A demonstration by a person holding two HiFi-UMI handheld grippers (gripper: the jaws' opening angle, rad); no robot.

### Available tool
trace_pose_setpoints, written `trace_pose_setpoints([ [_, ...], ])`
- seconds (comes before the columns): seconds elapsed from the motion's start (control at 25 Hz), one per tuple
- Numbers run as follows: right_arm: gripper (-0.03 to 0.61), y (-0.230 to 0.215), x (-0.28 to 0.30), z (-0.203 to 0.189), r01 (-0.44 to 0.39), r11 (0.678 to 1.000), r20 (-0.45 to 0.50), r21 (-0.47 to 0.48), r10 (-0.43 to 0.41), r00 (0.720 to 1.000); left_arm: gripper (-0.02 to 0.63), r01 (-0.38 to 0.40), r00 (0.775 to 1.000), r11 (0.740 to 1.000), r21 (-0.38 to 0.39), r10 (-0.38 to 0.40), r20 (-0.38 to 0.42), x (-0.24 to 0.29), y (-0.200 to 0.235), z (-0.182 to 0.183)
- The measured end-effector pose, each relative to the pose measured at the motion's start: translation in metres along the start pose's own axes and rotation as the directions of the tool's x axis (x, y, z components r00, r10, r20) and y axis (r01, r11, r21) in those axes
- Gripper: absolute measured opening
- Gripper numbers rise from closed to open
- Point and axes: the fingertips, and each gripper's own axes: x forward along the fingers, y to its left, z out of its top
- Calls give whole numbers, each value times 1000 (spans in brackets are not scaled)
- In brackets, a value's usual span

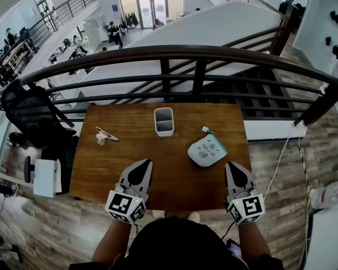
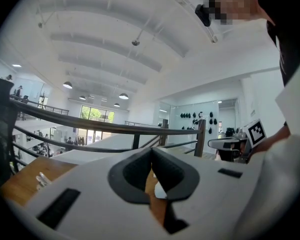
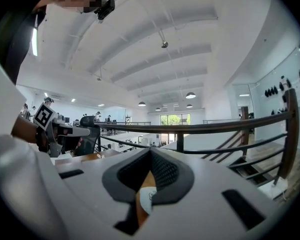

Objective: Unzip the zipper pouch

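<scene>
A pale mint-and-white zipper pouch with small printed figures lies on the right half of the wooden table, a green tab at its far end. My left gripper rests low over the near left part of the table, jaws shut and empty. My right gripper sits at the near right, just below and right of the pouch, also shut on nothing. In the left gripper view the closed tips point toward the railing, and a sliver of the pouch shows between the jaws. Past the right gripper, a bit of pouch peeks through too.
A white two-slot holder stands at the table's far middle. A small clip-like object lies at the far left. A dark metal railing runs behind the table. A black office chair stands to the left.
</scene>
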Motion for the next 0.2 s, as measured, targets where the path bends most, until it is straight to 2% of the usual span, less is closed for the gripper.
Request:
trace_pose_setpoints([
  [0.2,-8,1,7,-4,-9,1000,-14,-9,8,1000,14,18,1000,1000,9,-18,6,7,1,3],
])
